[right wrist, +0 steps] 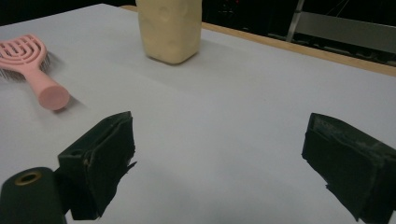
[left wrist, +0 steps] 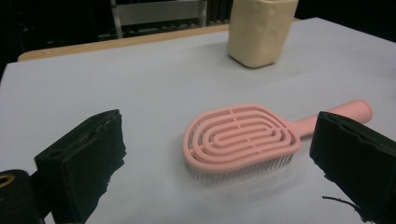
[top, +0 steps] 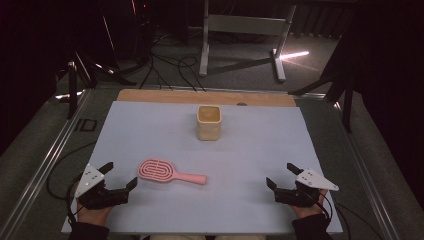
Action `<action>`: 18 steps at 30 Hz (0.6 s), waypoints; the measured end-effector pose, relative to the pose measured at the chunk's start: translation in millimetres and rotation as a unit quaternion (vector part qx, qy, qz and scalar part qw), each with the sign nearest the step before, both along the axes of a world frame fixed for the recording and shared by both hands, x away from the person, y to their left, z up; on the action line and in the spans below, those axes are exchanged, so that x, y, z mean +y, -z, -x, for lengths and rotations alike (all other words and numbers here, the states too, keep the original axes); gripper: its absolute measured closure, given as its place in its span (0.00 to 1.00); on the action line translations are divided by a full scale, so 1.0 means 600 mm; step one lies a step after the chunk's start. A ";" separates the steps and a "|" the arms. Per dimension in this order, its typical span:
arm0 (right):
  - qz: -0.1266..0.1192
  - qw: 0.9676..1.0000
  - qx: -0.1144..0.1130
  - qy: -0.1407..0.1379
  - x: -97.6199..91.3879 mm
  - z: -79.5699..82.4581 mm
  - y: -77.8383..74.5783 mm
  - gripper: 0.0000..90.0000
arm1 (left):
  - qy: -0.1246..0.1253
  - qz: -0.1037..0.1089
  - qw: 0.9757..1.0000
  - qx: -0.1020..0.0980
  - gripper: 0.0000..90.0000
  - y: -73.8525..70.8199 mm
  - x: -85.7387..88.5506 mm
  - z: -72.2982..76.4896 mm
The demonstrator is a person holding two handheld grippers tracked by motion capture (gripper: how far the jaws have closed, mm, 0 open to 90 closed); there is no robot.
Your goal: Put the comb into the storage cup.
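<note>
Left claw [top: 119,173] wide open near pink hairbrush [top: 167,171]; right claw [top: 282,175] open, empty.

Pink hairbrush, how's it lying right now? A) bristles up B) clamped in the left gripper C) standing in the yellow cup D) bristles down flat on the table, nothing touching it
D: the pink hairbrush rests bristles down on the table, ahead of the open left gripper, apart from the yellow cup.

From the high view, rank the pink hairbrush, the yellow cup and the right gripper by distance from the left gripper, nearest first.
1. Pink hairbrush, just right of the left gripper.
2. Yellow cup, farther back, mid-table.
3. Right gripper, across the table's near edge.
</note>
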State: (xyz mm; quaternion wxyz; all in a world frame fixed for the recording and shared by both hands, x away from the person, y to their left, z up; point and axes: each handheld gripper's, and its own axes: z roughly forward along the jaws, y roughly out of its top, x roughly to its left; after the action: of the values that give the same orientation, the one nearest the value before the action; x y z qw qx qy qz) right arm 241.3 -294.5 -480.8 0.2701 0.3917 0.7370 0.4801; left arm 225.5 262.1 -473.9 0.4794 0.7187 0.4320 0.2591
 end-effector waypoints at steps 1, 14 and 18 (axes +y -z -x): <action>0.001 1.000 0.001 0.000 0.000 0.000 0.000 0.10 | 0.002 0.001 1.000 0.001 0.04 0.001 -0.002 -0.001; 0.004 1.000 0.004 0.001 -0.001 -0.001 0.003 0.10 | 0.016 -0.013 1.000 0.016 0.20 0.006 -0.023 -0.004; 0.003 1.000 0.005 0.003 -0.002 -0.001 0.004 0.10 | 0.012 -0.016 1.000 0.024 0.30 0.009 -0.030 -0.006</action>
State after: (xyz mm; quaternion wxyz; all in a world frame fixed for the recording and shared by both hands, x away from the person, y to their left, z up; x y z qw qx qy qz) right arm 242.2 -295.7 -483.5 0.2687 0.3954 0.7387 0.4752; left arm 229.3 244.3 -479.4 0.4604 0.7372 0.4305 0.2434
